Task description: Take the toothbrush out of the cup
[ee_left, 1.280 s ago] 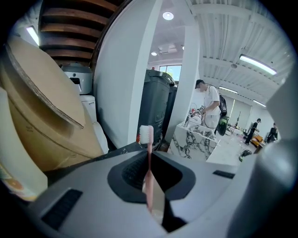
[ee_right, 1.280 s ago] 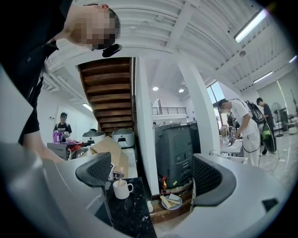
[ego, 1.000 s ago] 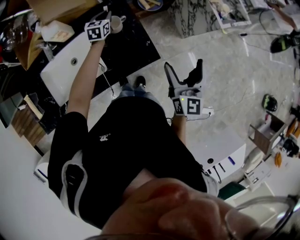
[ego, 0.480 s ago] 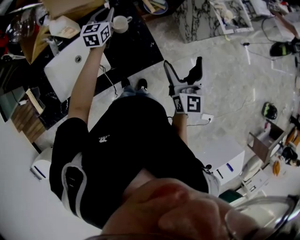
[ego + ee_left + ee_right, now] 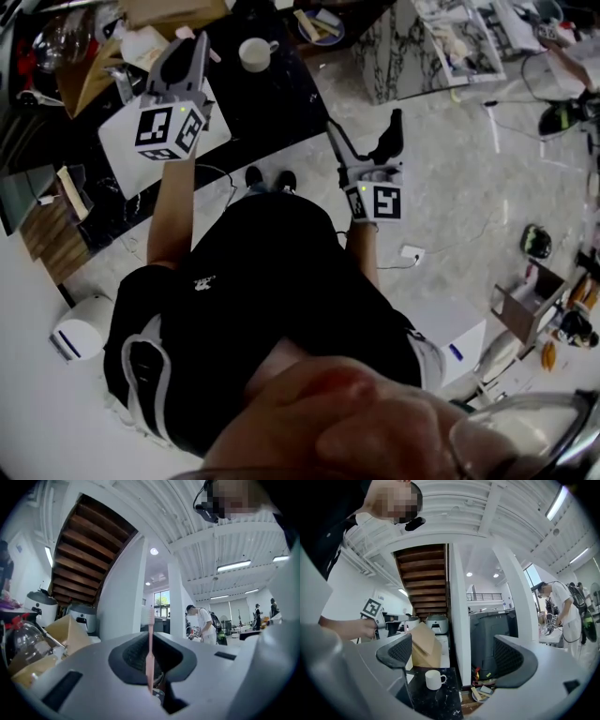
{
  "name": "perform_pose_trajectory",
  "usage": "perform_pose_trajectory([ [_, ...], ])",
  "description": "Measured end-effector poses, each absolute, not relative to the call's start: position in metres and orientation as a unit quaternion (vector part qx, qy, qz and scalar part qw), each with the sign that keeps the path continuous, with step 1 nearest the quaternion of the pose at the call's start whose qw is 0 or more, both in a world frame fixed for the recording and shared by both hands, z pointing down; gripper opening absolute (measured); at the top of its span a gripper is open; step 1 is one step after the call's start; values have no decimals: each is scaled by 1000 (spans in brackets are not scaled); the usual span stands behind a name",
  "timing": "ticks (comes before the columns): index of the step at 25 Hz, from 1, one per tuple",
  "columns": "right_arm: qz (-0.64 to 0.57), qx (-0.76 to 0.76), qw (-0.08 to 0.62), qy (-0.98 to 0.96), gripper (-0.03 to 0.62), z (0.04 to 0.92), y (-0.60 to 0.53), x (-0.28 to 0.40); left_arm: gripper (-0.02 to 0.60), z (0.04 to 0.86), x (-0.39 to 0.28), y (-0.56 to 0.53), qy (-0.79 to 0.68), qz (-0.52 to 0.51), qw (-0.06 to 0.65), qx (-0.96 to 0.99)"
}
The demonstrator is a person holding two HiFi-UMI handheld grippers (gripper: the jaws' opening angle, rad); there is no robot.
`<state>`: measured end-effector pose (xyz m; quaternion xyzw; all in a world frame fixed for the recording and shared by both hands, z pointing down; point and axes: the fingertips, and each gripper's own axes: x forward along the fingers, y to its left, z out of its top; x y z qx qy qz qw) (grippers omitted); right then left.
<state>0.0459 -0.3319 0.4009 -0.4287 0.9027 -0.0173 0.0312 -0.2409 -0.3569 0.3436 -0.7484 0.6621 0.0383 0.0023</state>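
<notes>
Left gripper view shows the left tongs [image 5: 151,657] closed narrow on a pink toothbrush [image 5: 150,625]. The brush stands upright across the level tongs, bristle end up, and its lower end is hidden behind the tongs' own body.

In the head view the white cup [image 5: 254,53] sits on the black bench [image 5: 272,98], to the right of the left tongs [image 5: 187,47] and apart from them, so the brush looks clear of the cup. The brush itself is too thin to pick out there.

The right tongs [image 5: 453,657] stand wide with nothing between them, aimed toward the cup [image 5: 433,679], which is well apart. Setting the brush down would fall to the left hand.
</notes>
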Motion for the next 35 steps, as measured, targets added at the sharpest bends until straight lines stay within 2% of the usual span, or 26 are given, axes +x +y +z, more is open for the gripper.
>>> perform_pose_trajectory([
  [10, -3, -418, 39, 907, 514, 391, -320, 38, 25, 321, -233, -256, 710, 36, 57, -701],
  [11, -2, -418, 39, 908, 458, 391, -319, 37, 25, 322, -232, -249, 713, 40, 62, -698],
  [13, 1, -420, 48, 906, 243, 389, -316, 37, 25, 324, -229, -237, 717, 47, 69, -692],
  [19, 19, -423, 42, 905, 131, 380, -310, 32, 25, 322, -225, -220, 724, 53, 69, -684],
  [21, 21, -426, 37, 904, 48, 379, -308, 33, 25, 320, -224, -216, 726, 54, 73, -682],
  [24, 25, -425, 34, 904, 28, 378, -307, 35, 25, 320, -223, -212, 729, 53, 74, -679],
  [35, 30, -445, 19, 895, 25, 378, -303, 42, 25, 323, -220, -206, 725, 51, 77, -682],
])
